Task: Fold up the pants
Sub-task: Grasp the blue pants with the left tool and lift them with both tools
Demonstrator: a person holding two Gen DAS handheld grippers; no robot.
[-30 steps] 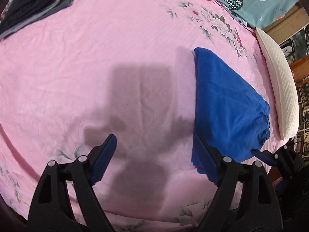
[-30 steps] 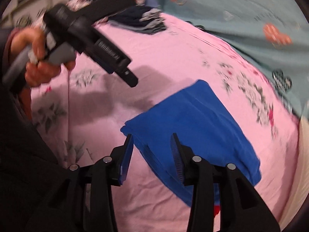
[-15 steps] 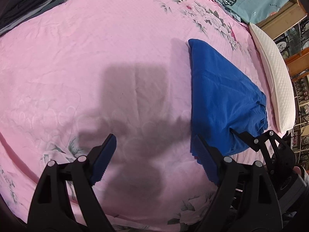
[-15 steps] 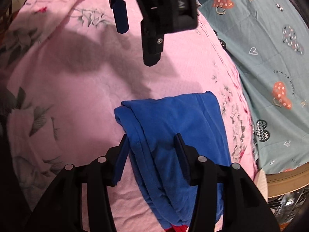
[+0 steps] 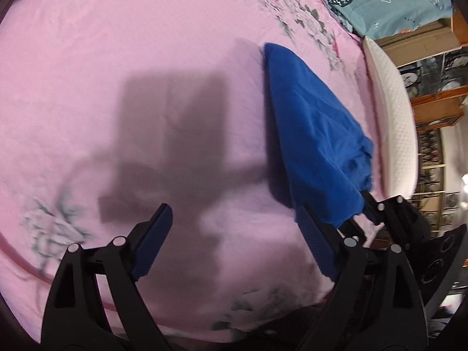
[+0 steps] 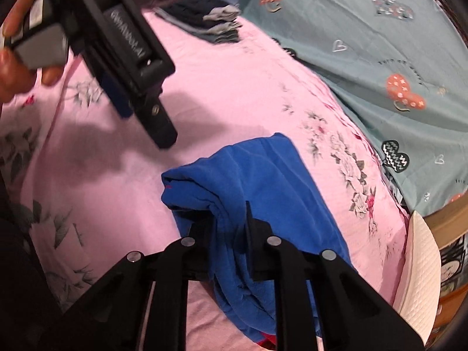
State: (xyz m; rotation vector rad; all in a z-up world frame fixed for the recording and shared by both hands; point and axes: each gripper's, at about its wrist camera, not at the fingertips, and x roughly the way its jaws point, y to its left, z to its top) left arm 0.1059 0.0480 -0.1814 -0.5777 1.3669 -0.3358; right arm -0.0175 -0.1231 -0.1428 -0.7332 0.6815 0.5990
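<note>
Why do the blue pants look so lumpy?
The blue pants are folded but uneven: the near edge is bunched and lifted where the right gripper is closing its jaws on the layers. A bit of red peeks out underneath. Nothing looks torn or spilled on the pink bedsheet.

Right gripper [image 6: 226, 222] fingers closing on folded blue pants [image 6: 263, 181] on pink bedsheet [image 6: 222, 87]

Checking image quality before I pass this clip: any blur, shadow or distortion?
Left wrist view: strong fisheye bend, large tool shadow on the pink sheet, mild blur. Right wrist view: the left tongs blurred, the blue pants reasonably sharp.
</note>
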